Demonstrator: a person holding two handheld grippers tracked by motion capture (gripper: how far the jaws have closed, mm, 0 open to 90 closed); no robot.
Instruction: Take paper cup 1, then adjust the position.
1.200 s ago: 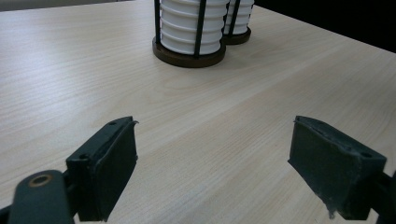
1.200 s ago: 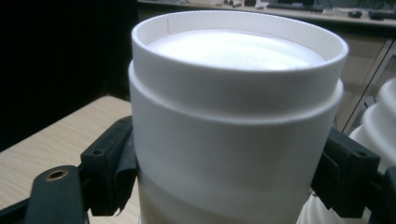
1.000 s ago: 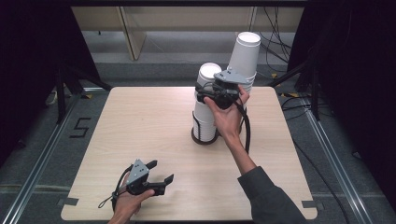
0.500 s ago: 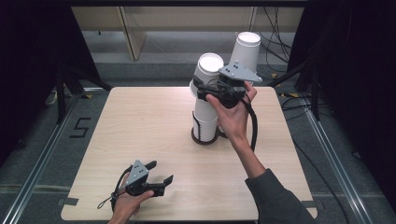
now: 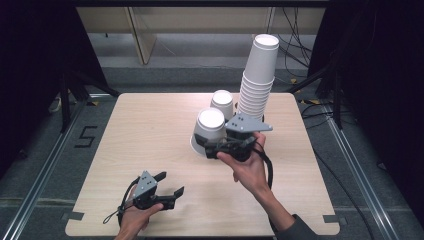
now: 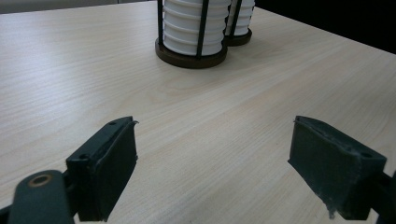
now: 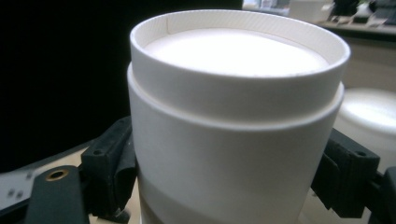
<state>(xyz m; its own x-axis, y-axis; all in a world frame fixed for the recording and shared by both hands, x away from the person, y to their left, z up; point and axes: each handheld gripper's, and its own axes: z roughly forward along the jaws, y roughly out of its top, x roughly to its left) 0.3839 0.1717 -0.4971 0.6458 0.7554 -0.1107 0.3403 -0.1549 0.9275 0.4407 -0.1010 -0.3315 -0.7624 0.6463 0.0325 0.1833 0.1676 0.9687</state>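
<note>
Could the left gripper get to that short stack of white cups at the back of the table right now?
Probably not directly: the right gripper, clamped on an upside-down cup, sits between the open left gripper and the short stack.

Two cup stacks [image 5: 257, 75] block the table's [image 5: 150, 130] far right; left half looks open.

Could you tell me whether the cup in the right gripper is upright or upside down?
Upside down: the cup shows its closed base on top.
</note>
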